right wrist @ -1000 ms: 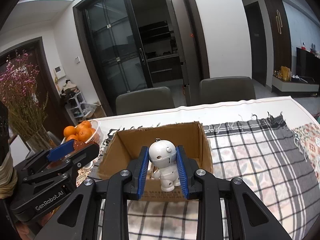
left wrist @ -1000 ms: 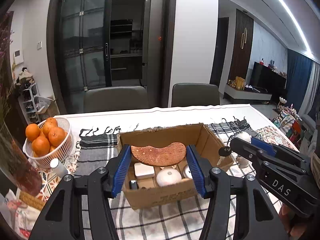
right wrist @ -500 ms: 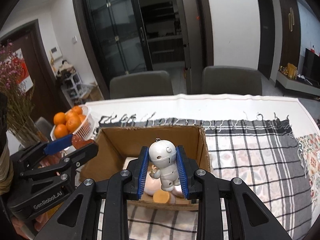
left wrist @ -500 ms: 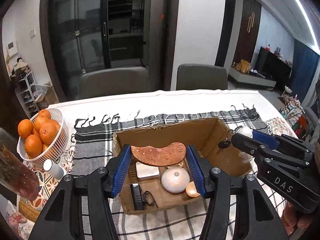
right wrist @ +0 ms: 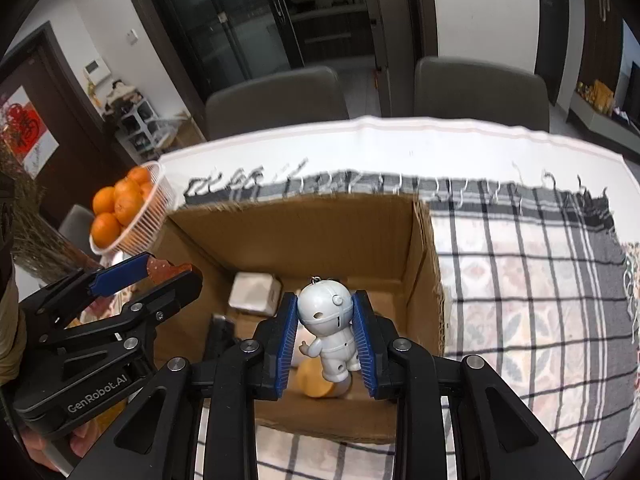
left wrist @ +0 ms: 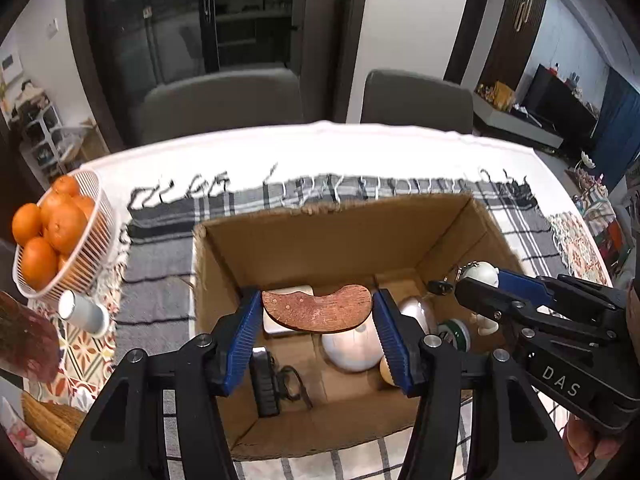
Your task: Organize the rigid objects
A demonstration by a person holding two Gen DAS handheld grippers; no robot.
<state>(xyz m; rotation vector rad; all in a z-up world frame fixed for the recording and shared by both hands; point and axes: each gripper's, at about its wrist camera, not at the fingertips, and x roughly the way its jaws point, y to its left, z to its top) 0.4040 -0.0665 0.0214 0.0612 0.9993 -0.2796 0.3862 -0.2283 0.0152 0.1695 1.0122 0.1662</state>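
My left gripper (left wrist: 318, 314) is shut on a flat, curved brown wooden piece (left wrist: 318, 313), held over the open cardboard box (left wrist: 320, 232). My right gripper (right wrist: 325, 334) is shut on a small white robot figurine (right wrist: 327, 328) with a keyring on its head, also above the box (right wrist: 304, 224). In the left wrist view the right gripper (left wrist: 476, 292) and its figurine (left wrist: 482, 274) hang over the box's right side. In the right wrist view the left gripper (right wrist: 160, 274) shows at the left with the wooden piece (right wrist: 162, 269).
Inside the box lie a white square block (left wrist: 280, 326), a white dome (left wrist: 352, 346), a black charger (left wrist: 266, 384) and a green-and-white round thing (left wrist: 454, 334). A white basket of oranges (left wrist: 56, 236) and a small white bottle (left wrist: 84, 312) stand left of the box on the plaid cloth (right wrist: 520, 280).
Both grippers have tipped downward and come closer over the box, so its inside now shows fully. Each still holds its object.
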